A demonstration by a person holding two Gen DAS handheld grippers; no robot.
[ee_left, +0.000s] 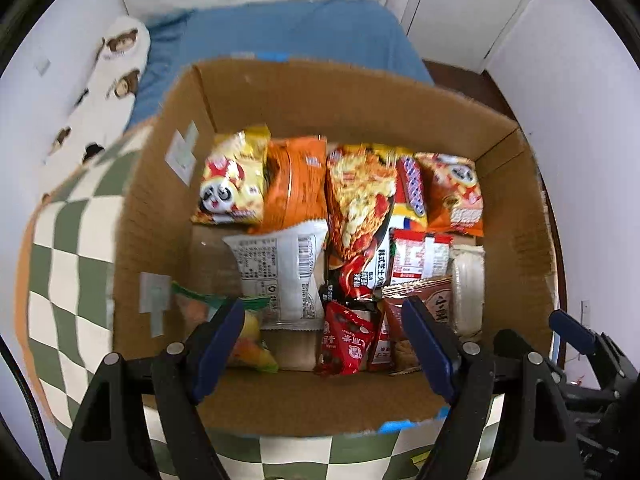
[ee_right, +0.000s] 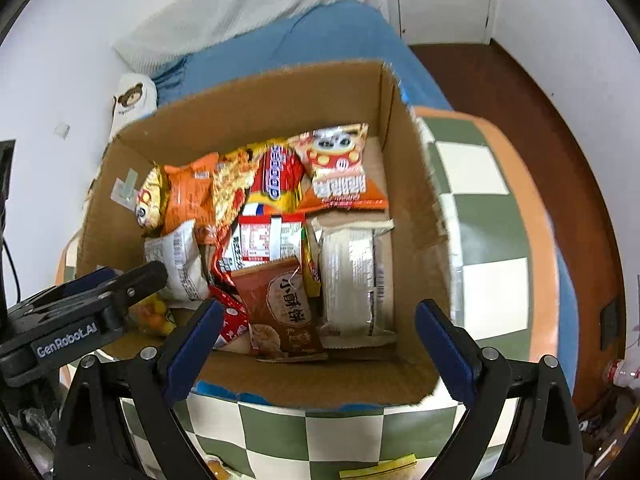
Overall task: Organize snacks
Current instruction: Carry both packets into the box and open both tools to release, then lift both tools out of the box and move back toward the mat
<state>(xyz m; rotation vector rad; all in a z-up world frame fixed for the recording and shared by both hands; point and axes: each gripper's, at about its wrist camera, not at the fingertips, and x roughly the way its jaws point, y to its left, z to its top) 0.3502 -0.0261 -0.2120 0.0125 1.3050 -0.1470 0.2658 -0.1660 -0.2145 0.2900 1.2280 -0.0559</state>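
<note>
1. The box (ee_left: 360, 96) sits on a checked cushion (ee_left: 72, 264), open at the top, with both grippers poised over its near rim and looking down into it. A blue bed (ee_right: 320, 48) lies beyond.

2. The snacks lie inside the box in rough rows: a back row of standing bags, among them a panda bag (ee_left: 230, 184) at the left and an orange bag (ee_left: 296, 184) beside it, then flat packs nearer the rim.

3. The white pack (ee_right: 352, 280) lies flat at the right of the box, its long axis running from the near rim toward the back wall. It is just ahead of the right gripper (ee_right: 316, 340), which is the nearer one.

4. The brown pack (ee_right: 280, 308) lies alongside it to the left, long axis the same way, also between the right gripper's fingers in that view.

5. The red packet (ee_left: 344, 340) and a fruit bag (ee_left: 250, 332) lie by the near rim, under the left gripper (ee_left: 324, 340); the fruit bag is by its left finger.

6. Both grippers are spread wide and hold nothing. A grasp across the white pack's short axis looks the likeliest fit.
</note>
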